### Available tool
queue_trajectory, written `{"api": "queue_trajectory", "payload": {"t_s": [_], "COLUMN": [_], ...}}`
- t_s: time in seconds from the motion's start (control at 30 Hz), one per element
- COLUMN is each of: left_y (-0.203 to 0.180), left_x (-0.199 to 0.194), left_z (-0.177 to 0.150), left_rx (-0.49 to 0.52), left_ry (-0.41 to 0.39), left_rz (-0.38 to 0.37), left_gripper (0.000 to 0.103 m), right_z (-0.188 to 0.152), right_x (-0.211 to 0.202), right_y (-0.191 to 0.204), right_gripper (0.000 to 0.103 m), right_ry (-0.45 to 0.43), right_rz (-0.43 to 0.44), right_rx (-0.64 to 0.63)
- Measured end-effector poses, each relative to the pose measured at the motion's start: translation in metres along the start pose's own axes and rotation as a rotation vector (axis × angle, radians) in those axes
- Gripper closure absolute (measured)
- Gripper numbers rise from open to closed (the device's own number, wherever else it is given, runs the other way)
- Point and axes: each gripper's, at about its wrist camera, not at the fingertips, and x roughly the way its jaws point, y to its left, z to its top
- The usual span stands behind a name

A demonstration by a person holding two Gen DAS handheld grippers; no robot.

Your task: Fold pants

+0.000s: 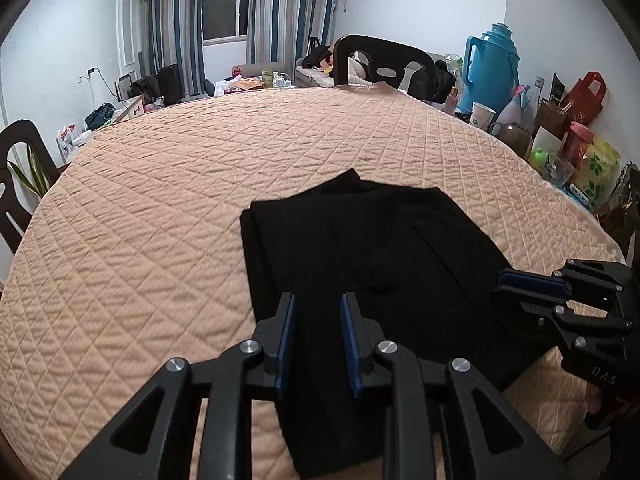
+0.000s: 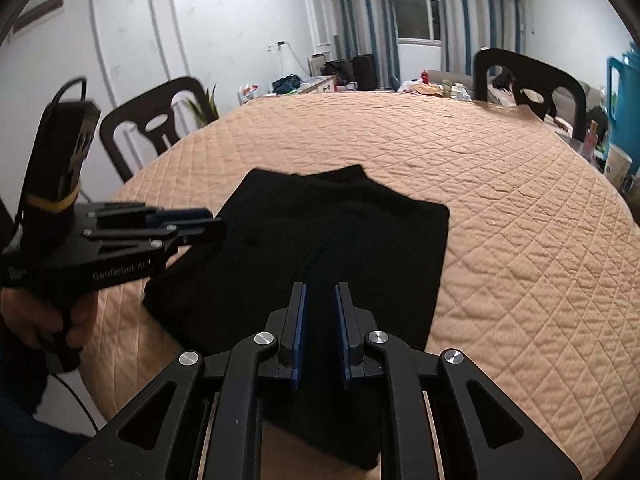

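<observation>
Black pants [image 1: 360,264] lie folded into a compact stack on the peach quilted table cover [image 1: 180,200], near the front edge; they also show in the right wrist view [image 2: 320,240]. My left gripper [image 1: 318,304] hovers over the pants' near left part, jaws apart with nothing between them. It also shows from the side in the right wrist view [image 2: 208,220]. My right gripper [image 2: 320,292] hovers over the pants' near part, jaws apart and empty. It shows at the right in the left wrist view [image 1: 508,284].
A blue thermos [image 1: 490,68], paper cup [image 1: 482,118], bottles and bags crowd the table's right side. Dark chairs stand at the far edge [image 1: 384,64] and at the left [image 2: 152,120]. The quilted cover [image 2: 480,200] stretches beyond the pants.
</observation>
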Motion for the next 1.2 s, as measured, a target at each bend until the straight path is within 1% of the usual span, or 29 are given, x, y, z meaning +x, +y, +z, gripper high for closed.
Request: {"api": "queue_trajectory", "payload": {"t_s": [0.07,0.1,0.13,0.17,0.33,0.5,0.6,0.73,0.9,1.03,1.2], "left_y": [0.0,0.0,0.001,0.002,0.005,0.012,0.013,0.012,0.014,0.017,0.018], "left_x": [0.001,0.003,0.004,0.003,0.001,-0.001,-0.002,-0.004,-0.013,-0.023,-0.029], "left_z": [-0.006,-0.008,-0.011,-0.012,-0.016,-0.019,-0.021,-0.021,-0.026,-0.029,-0.031], "left_rx": [0.006,0.005,-0.002,-0.008,-0.019,-0.039,-0.044,-0.04,-0.044,-0.055,-0.063], "left_ry": [0.001,0.002,-0.004,-0.015,-0.024,-0.029,-0.031,-0.031,-0.035,-0.045,-0.047], "left_rz": [-0.001,0.003,0.007,0.007,-0.005,-0.014,-0.017,-0.009,0.007,0.019,0.017], "left_gripper": [0.075,0.073,0.07,0.069,0.069,0.066,0.066,0.066,0.066,0.067,0.067], "right_z": [-0.006,-0.01,-0.013,-0.014,-0.013,-0.017,-0.02,-0.018,-0.021,-0.027,-0.023], "right_x": [0.002,0.006,0.01,0.01,0.012,0.012,0.011,0.008,-0.002,-0.003,-0.008], "right_y": [0.004,0.005,0.005,0.007,0.008,0.017,0.021,0.017,0.015,0.012,0.012], "right_gripper": [0.089,0.085,0.085,0.083,0.079,0.074,0.073,0.073,0.073,0.073,0.073], "right_ry": [0.012,0.028,0.039,0.021,0.032,0.028,0.021,0.027,0.02,0.019,0.001], "right_rz": [0.019,0.026,0.022,0.015,0.013,-0.01,-0.028,-0.025,-0.047,-0.035,-0.025], "right_rx": [-0.018,-0.024,-0.031,-0.036,-0.026,-0.076,-0.095,-0.068,-0.05,-0.023,-0.005]}}
